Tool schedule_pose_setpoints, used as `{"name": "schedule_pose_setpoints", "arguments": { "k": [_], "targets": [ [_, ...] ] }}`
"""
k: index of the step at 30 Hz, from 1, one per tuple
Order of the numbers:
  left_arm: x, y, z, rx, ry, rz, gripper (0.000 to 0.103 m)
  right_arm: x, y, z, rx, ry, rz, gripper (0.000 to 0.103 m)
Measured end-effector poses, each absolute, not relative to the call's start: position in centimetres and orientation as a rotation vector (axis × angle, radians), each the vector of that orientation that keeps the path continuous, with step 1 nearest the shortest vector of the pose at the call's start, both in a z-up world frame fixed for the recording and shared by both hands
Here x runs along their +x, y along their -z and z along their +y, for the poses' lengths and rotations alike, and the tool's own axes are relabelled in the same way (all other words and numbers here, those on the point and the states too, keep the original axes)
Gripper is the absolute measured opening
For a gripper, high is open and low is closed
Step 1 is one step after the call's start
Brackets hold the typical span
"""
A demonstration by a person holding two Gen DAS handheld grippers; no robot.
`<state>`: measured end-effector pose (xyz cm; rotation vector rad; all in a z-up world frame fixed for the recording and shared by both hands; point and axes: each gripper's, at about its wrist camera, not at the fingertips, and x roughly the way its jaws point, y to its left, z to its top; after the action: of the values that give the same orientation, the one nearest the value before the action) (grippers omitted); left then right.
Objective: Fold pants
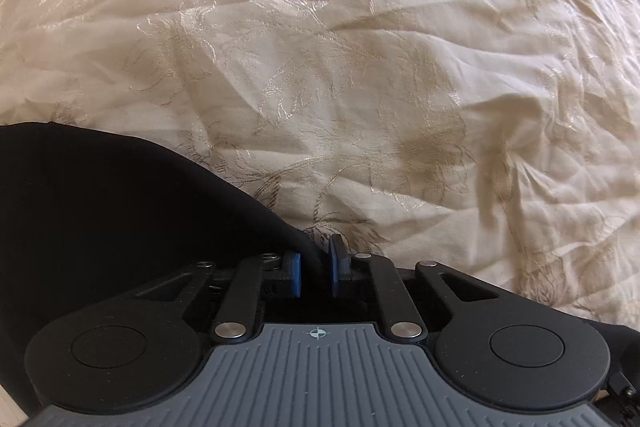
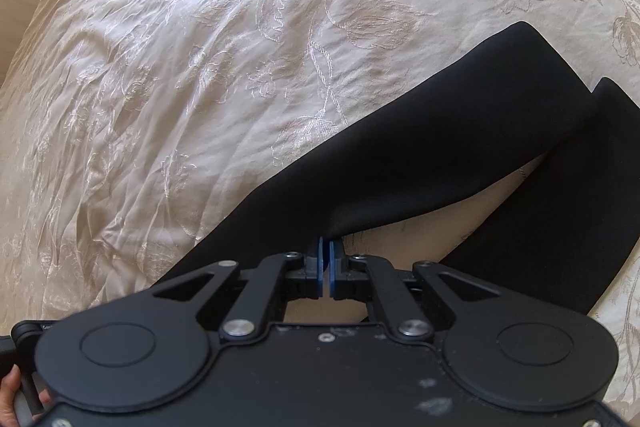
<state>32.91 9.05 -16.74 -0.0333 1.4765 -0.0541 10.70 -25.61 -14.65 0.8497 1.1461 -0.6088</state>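
**Both grippers pinch the black pants on the bed**

From the left wrist camera, the pants [image 1: 120, 211] fill the lower left as a dark mass lying on the cream bedspread [image 1: 360, 47], which is wrinkled and stitched with a floral pattern. An edge of the black cloth runs down and to the right, into the left gripper [image 1: 316, 261]. Its blue pads [image 1: 295, 273] stand narrow, with a fold of the cloth caught between them. To the right of the gripper there is only bedspread, with a soft shadow across it.

From the right wrist camera, the bedspread [image 2: 200, 67] covers the left and top, and a pale wall and window ledge show at the top left corner. A few fingers [image 2: 12, 391] of the person's hand show at the lower left edge, behind the tool. The right gripper [image 2: 325, 267] sits at centre, its pads nearly together, pinching an edge of the pants [image 2: 420, 155]. From there one leg stretches up and to the right, lying flat. The other leg [image 2: 560, 207] lies just beside it, further right, with a wedge of bedspread showing between the two.
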Motion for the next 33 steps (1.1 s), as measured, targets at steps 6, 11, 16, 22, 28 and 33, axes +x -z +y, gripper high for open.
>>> {"name": "schedule_pose_setpoints", "arguments": {
  "k": [6,11,16,22,28,33],
  "targets": [
    [27.3,10.3,11.2,-0.138,0.079,1.326,0.007,9.4,11.5,-25.9,0.771,0.524,1.085,0.003],
    [20.1,7.0,11.3,-0.128,0.090,1.246,0.007,5.5,9.4,-25.8,0.693,0.452,1.060,0.004],
    [13.8,10.2,10.9,-0.065,0.037,1.317,0.007,0.9,12.6,-25.6,0.693,0.459,1.163,0.007],
    [11.2,14.2,11.5,-0.088,-0.027,1.425,0.007,-3.4,14.1,-27.4,0.748,0.500,1.148,0.022],
    [11.5,15.0,11.7,-0.092,-0.062,1.418,0.007,-5.6,13.7,-32.8,0.787,0.650,1.013,0.034],
    [11.6,14.7,11.8,-0.095,-0.079,1.408,0.007,-5.3,15.6,-37.2,0.872,0.711,0.995,0.036]
  ]
}}
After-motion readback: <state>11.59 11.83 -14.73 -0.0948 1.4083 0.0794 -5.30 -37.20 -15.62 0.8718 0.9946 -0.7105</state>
